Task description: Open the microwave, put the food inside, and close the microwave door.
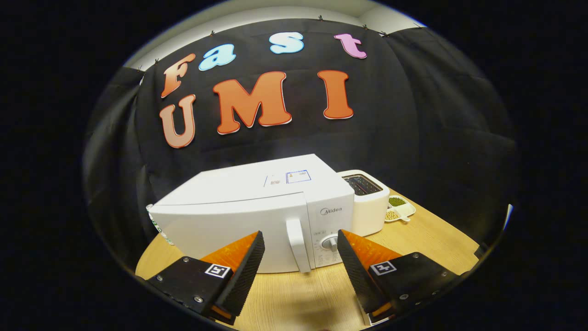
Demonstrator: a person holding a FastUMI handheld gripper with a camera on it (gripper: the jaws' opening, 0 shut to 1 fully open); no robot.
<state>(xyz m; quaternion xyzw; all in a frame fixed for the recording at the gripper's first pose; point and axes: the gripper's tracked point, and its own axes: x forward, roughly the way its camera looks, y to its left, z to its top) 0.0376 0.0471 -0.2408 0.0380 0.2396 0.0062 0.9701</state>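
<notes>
While spread wide over the desk point(294, 299):
Fingers point(301, 248): released, gripping nothing.
Microwave point(239, 216): at 12 o'clock just ahead, door shut.
Handle point(297, 245): upright, between the fingertips, apart from both.
Toaster point(367, 202): at 1 o'clock, beside microwave.
Dish point(402, 209): past toaster, holding beans.

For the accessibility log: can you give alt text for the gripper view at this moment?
The open tongs point at a closed white microwave on a wooden table, its door handle just ahead between the fingers. Beside the microwave stand a white toaster and a small dish of beans.
</notes>
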